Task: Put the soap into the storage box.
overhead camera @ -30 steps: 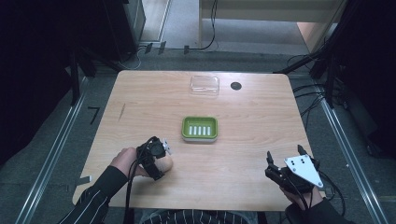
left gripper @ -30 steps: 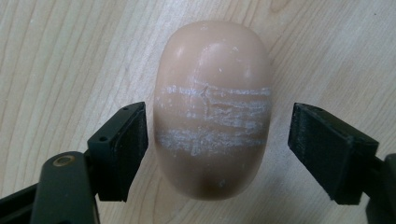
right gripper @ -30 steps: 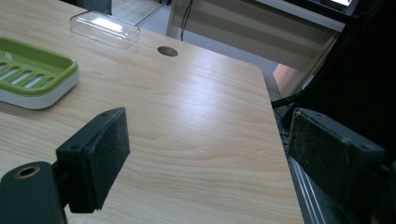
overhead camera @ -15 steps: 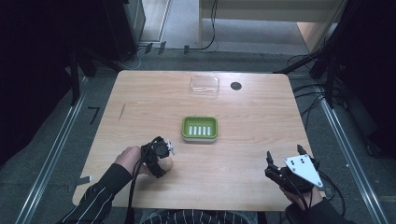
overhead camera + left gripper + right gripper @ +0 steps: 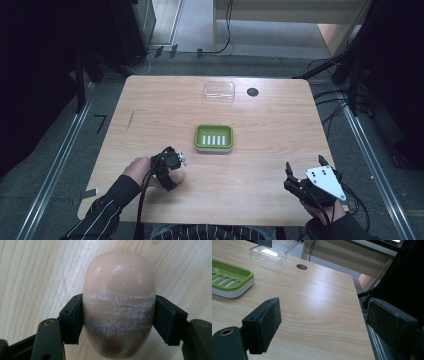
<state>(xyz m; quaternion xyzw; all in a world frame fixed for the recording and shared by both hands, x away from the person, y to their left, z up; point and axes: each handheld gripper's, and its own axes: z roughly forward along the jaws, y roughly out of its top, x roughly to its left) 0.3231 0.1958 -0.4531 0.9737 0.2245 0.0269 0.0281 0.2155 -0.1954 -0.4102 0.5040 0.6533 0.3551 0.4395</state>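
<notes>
gripping a beige oval soap bar [image 5: 119, 305] between its jaws, the left gripper [image 5: 170, 166] sits at the front left of the wooden bench [image 5: 160, 107], one pad on each long side of the bar. soap shows white scuffed streaks across its middle, bench grain right behind it. in the high view the soap [image 5: 180, 176] peeks out pale just below the gripper; cannot tell if it rests on the bench or is lifted. person's left hand [image 5: 137, 170] in a striped sleeve holds that gripper. green soap dish [image 5: 214, 138] with a white base and slotted floor sits mid-bench, near the left gripper but apart from it. clear plastic lid [image 5: 219, 92] lies at the far edge, a dark round hole [image 5: 252, 92] just beside it. right gripper [image 5: 302, 172] at the front right corner, jaws wide apart with nothing between, grey three-cornered plate [image 5: 325, 182] on top. right gripper view: dish [image 5: 229, 281] at left, lid [image 5: 268, 255] farther off.
</notes>
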